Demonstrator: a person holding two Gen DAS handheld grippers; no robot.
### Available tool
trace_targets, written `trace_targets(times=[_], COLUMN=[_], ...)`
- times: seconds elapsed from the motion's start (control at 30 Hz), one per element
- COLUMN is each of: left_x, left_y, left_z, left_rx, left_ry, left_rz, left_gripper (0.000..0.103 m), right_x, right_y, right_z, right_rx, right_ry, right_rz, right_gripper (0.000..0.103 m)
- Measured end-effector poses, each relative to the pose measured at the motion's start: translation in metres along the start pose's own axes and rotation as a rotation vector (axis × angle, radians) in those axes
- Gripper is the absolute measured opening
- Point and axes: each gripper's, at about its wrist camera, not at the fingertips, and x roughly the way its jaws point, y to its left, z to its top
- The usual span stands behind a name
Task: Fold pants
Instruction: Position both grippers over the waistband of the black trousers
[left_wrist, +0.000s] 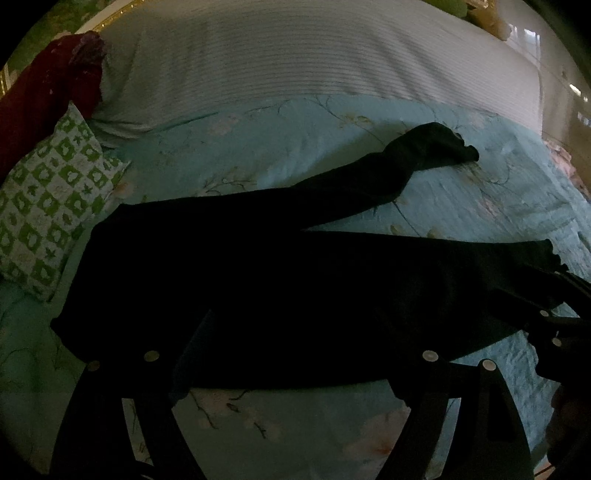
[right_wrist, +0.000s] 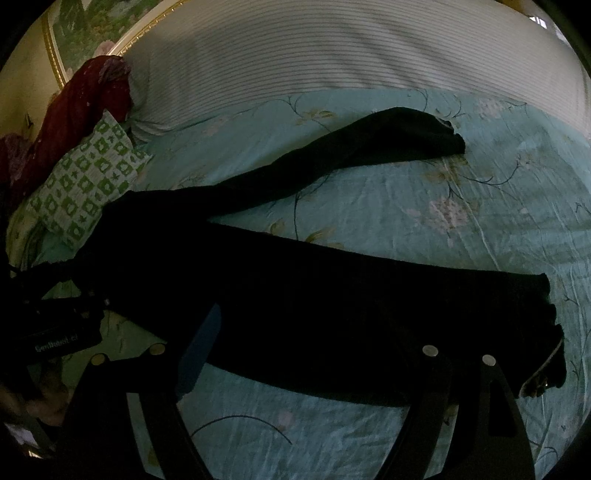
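Observation:
Black pants (left_wrist: 258, 280) lie flat on the light blue floral bedsheet (left_wrist: 295, 147), waist at the left, both legs spread apart toward the right. The far leg's cuff (left_wrist: 443, 144) points up-right; the near leg (right_wrist: 369, 314) runs to the right edge. My left gripper (left_wrist: 295, 332) is open, its fingers (left_wrist: 195, 332) over the near edge of the pants near the waist. My right gripper (right_wrist: 306, 332) is open over the near leg, fingers (right_wrist: 424, 369) wide apart. The right gripper shows at the right edge of the left wrist view (left_wrist: 561, 325); the left gripper shows at the left of the right wrist view (right_wrist: 59, 321).
A green-and-white patterned pillow (left_wrist: 51, 206) lies just left of the waist. A dark red cloth (left_wrist: 40, 92) sits behind it. A white striped blanket (left_wrist: 314, 55) covers the far part of the bed. The bed's right edge (left_wrist: 554, 122) drops to the floor.

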Motion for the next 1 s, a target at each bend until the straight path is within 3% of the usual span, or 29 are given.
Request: trace_targets(times=[0.33, 0.47, 0.77, 1.0], left_x=[0.004, 0.005, 0.007, 0.01], left_y=[-0.003, -0.006, -0.006, -0.007], left_z=[0.004, 0.005, 0.008, 0.011], left_rx=[0.037, 0.06, 0.066, 0.077], left_ry=[0.02, 0.021, 0.027, 0.034], left_rz=[-0.032, -0.038, -0.047, -0.05], left_gripper=[0.084, 0.084, 0.084, 0.084], right_x=[-0.001, -0.001, -0.004, -0.004], right_y=[-0.005, -0.006, -0.011, -0.016], right_z=[0.003, 0.005, 0.006, 0.007], right_rx=[0.067, 0.052, 0.035, 0.062], right_ry=[-0.038, 0.002, -0.075, -0.031], right_rz=[0.059, 0.021, 0.011, 0.014], right_gripper=[0.081, 0.081, 0.082, 0.082])
